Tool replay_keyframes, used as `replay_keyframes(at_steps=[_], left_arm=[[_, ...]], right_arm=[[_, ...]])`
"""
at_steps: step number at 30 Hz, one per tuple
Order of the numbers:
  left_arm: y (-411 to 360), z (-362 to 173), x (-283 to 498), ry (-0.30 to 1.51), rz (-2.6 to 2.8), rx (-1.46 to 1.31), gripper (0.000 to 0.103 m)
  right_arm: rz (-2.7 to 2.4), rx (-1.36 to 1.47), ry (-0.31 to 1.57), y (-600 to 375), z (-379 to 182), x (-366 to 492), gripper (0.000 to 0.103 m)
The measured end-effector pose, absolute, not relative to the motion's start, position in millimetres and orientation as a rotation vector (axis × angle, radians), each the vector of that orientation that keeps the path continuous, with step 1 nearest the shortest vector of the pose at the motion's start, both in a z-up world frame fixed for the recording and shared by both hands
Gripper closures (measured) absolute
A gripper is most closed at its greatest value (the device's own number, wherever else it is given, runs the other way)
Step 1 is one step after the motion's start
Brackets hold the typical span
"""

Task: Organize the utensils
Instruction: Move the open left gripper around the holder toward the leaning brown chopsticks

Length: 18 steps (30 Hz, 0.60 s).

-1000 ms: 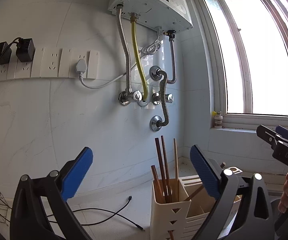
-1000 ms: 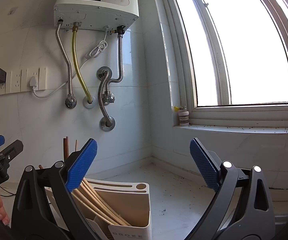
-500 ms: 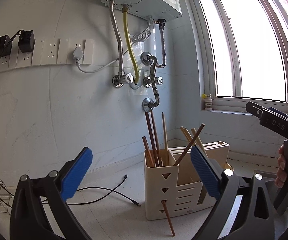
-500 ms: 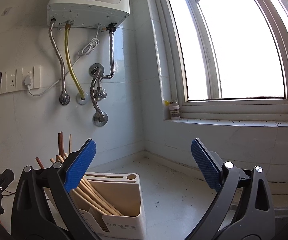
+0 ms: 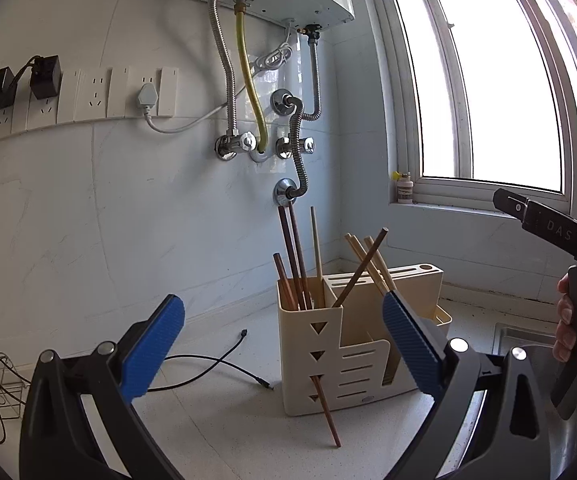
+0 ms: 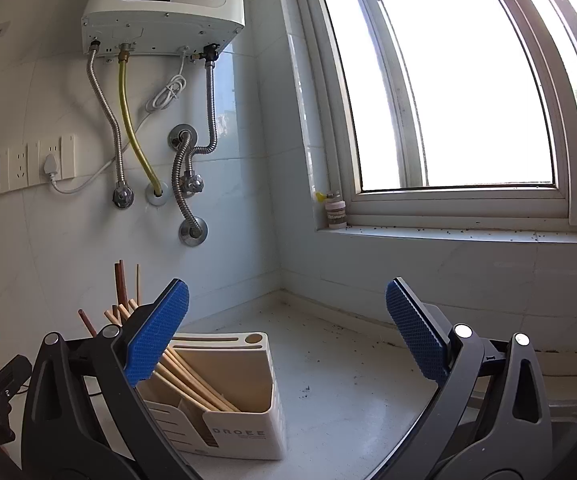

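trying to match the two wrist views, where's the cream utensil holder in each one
Left wrist view: the cream utensil holder stands low, right of centre, partly behind the right blue pad.
Right wrist view: the holder sits bottom, left of centre, behind the left blue pad.
Shared landmark: the yellow hose under the wall water heater.

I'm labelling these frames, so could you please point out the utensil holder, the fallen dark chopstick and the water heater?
utensil holder [image 5: 360, 376]: left wrist view, slotted front wall.
fallen dark chopstick [image 5: 327, 412]: left wrist view, lower shaft.
water heater [image 6: 160, 16]: right wrist view, front casing.
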State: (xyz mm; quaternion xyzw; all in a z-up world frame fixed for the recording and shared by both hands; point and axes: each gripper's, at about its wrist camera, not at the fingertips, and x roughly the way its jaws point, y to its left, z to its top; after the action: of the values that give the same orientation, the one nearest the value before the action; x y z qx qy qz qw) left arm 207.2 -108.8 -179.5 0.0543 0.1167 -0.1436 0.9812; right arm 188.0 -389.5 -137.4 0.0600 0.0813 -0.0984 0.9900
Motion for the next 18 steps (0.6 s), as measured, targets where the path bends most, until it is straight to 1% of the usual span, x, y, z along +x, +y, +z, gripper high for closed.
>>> replay_keyframes(at_steps=[5,12,15,18], left_arm=[[-102.8,-171.7,217.5,0.321,-0.304,0.054,0.005],[-81.3,-160.5,244.0,0.462,-0.303,-0.096,0.005],[-72.9,-160.7,249.1,0.486,-0.280,-0.126,0.005],[-71.9,-163.9,251.8,0.489,-0.265,-0.092,0.006]], right_arm=[[-0.208,0.114,0.171,-391.5,-135.3,183.4,0.009],[-0.231,0.151,0.188,-402.6,-140.2,172.0,0.009],[-0.237,0.155,0.198,-408.9,-143.4,168.0,0.009],[-0.245,0.155,0.208,-415.1,-147.9,165.4,0.009]])
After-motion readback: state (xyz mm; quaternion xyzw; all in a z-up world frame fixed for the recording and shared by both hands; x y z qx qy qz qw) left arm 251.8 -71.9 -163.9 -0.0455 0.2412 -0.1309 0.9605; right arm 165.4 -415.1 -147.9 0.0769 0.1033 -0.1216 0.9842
